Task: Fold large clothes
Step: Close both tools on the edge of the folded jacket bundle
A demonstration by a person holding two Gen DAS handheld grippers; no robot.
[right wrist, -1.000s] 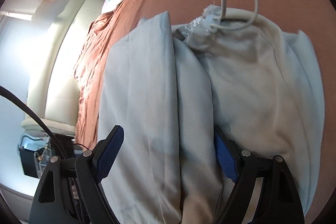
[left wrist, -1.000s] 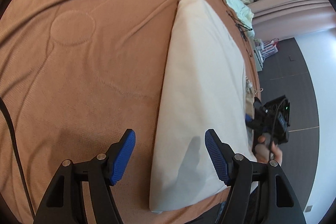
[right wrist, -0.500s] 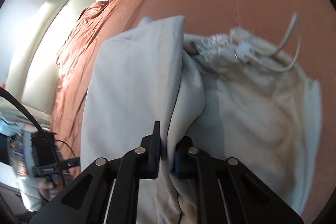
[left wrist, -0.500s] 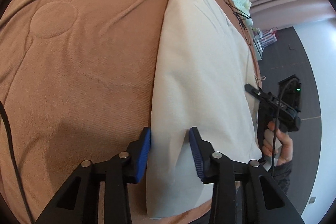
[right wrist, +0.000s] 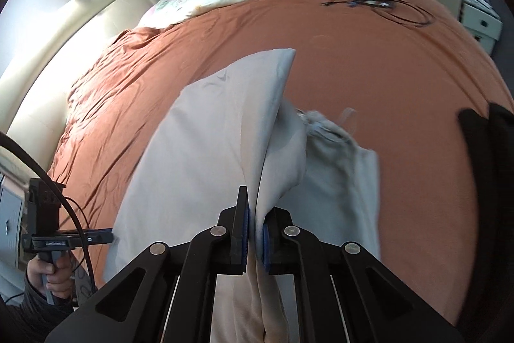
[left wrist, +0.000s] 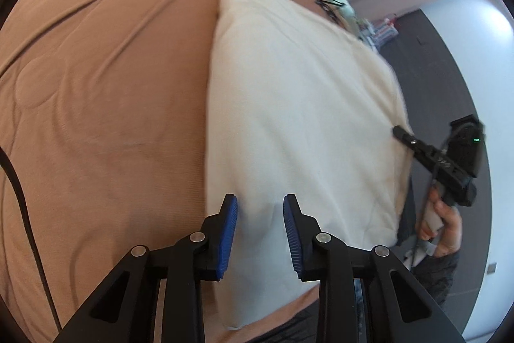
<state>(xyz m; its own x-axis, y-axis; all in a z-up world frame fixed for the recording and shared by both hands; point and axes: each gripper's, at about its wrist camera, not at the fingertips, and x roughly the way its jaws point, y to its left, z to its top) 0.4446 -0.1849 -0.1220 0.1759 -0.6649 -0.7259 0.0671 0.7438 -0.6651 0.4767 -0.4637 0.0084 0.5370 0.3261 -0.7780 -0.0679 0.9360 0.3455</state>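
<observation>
On the bed (right wrist: 401,79), over its rust-brown cover, lies the cream garment (left wrist: 305,105), already folded into a long narrow strip. A second ago both claws stood wide over it; since then each has closed on the near end. The right claw (right wrist: 255,230) is pressed together on a ridge of cloth, which runs up out of its jaws in a tight crease, and that edge has come off the bed: the panel that lay flat half a second ago now stands tented, with the drawstring waistband (right wrist: 324,124) slumped beside it. The left claw (left wrist: 260,230) has its jaws partly drawn in, narrower than half a second ago, with the garment's left edge bunched between the blue pads (left wrist: 228,230); the cloth seems held there, though the motion blur leaves the firmness of the contact uncertain. In the left view the right hand (left wrist: 443,221) shows at the far edge of the garment, on its handle.

I judge this to be the start of the next fold: both corners of the near end taken, the lift begun, the end ready to be carried toward the far end. The left side needs to rise level with the right.
</observation>
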